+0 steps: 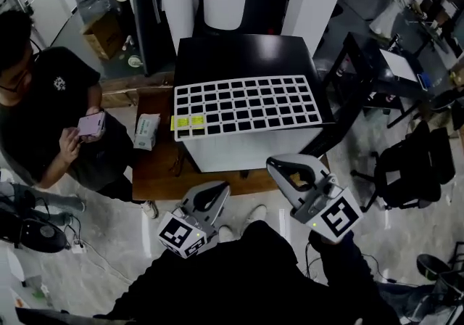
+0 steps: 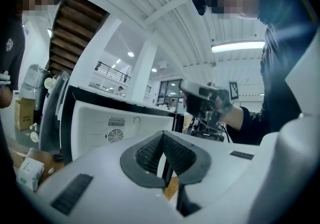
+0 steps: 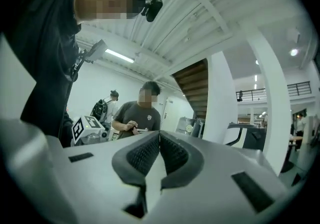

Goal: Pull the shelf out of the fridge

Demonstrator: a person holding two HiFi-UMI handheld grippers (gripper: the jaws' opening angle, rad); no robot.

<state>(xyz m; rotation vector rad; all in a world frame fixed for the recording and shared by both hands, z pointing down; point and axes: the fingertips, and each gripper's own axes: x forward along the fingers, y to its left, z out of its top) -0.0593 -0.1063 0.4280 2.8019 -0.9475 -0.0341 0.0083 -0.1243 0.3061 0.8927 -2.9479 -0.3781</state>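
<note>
One shelf (image 1: pixel 248 105) — left claw (image 1: pixel 220 189), right claw (image 1: pixel 277 166)

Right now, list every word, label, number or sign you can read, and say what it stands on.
No text here reads clearly.
Yellow stickers on the white grid shelf: print too small.
White emblem on the bystander's black shirt: blurred.
Pale soft packet on the brown wooden table: print unreadable.
Black-and-white square markers on the handheld cubes: patterns, no letters.
</note>
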